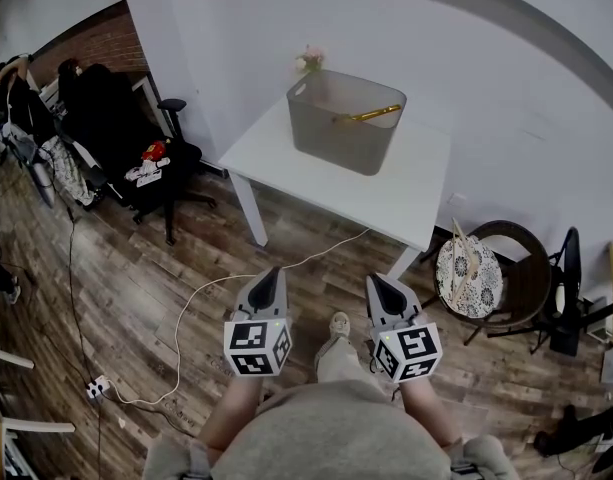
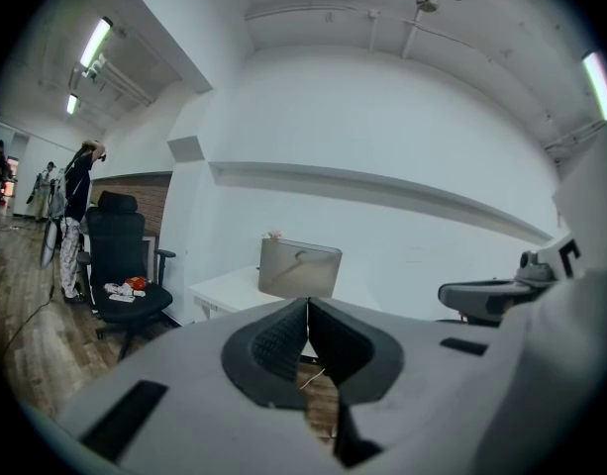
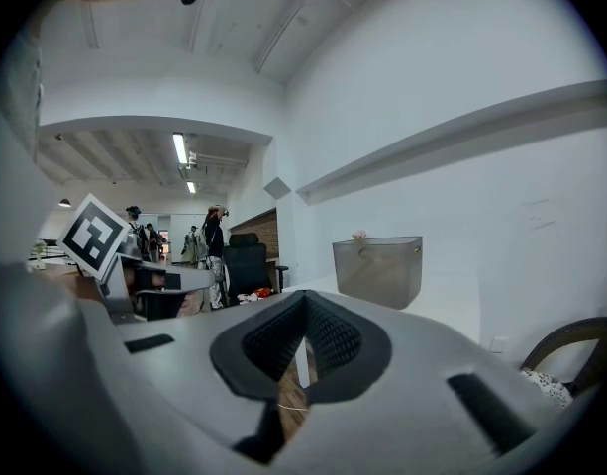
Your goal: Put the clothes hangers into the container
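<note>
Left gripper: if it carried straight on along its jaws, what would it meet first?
The left gripper would probably meet the near edge of the white rectangular table first, with the grey plastic container standing further back on it; depth is unclear.

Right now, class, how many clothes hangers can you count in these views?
2. One gold-coloured hanger lies inside the grey container on the white table; one wooden hanger rests on the patterned cushion of the chair beside the table. More may lie hidden deeper in the container.
</note>
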